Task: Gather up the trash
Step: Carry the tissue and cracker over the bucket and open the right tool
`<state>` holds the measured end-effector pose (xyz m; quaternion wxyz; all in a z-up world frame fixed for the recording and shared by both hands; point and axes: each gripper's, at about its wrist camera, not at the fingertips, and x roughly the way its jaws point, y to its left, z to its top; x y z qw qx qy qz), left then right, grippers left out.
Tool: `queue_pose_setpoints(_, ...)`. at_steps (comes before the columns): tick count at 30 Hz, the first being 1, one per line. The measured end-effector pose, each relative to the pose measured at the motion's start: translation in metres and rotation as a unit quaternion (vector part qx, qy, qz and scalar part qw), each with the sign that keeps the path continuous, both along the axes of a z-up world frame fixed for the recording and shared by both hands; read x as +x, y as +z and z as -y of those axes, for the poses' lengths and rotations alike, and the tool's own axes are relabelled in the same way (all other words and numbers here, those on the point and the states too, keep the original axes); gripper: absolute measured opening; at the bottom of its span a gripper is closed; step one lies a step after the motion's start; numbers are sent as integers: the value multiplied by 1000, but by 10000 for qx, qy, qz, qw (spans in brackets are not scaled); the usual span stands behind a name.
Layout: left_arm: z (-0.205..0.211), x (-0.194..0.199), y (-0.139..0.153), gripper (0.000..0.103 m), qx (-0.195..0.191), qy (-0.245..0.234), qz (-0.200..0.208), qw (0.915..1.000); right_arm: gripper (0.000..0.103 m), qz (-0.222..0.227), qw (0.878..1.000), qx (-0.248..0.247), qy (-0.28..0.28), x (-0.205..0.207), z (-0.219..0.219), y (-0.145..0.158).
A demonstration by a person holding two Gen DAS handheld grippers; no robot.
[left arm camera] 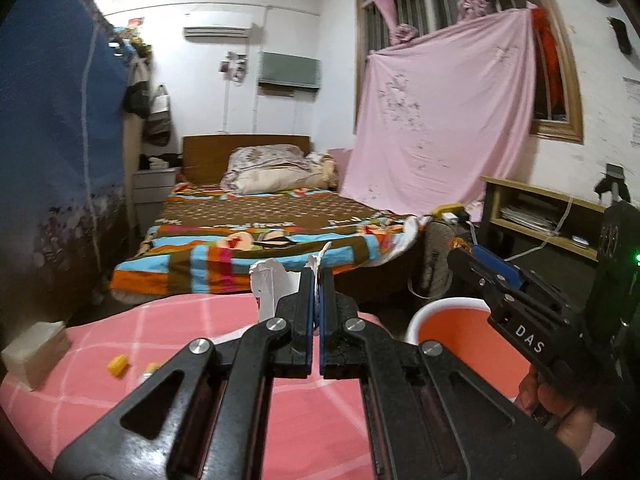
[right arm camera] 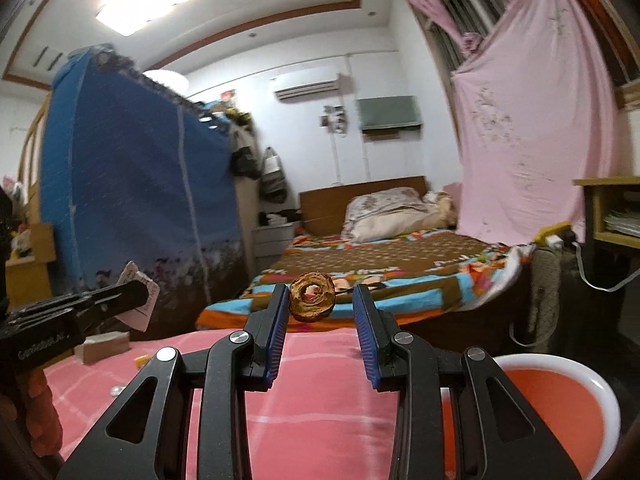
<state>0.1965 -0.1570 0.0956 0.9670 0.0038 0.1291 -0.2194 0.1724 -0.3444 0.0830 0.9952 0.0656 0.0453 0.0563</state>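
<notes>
Left gripper (left arm camera: 318, 276): jaws fully closed on crumpled white paper scrap (left arm camera: 272, 284). Right gripper (right arm camera: 320, 300): jaws partly open, brown dried ring-shaped peel (right arm camera: 312, 297) between them, contact unclear. Both above pink checked tablecloth (right arm camera: 312, 364); white-rimmed orange bin (right arm camera: 560, 404) beside table's right edge.

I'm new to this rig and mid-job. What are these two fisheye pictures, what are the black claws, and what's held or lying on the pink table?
A person holds a two-finger gripper in each hand, and a camera on each looks along its fingers. The left wrist view shows the left gripper shut on crumpled white paper. The right wrist view shows the right gripper pinching a brown ring-shaped scrap, perhaps dried fruit. On the pink checked cloth lie a small box and yellow bits. An orange bin with a white rim stands at the right.
</notes>
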Motion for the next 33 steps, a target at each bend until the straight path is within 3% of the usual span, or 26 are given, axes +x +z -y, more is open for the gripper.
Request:
queue_pose_setpoints(10, 66, 0, -4, 0, 87, -755, -125, 9970, 31, -196, 9962, 330, -787, -12, 61, -5)
queue_pose_setpoints(18, 104, 1, -13, 0, 165, -1082, -268, 9936, 31, -483, 9888, 726, -1209, -17, 98, -13)
queue_pose_setpoints(33, 155, 11, -39, 0, 514, -1543, -970, 9819, 32, -1069, 9765, 1092, -1518, -17, 126, -30)
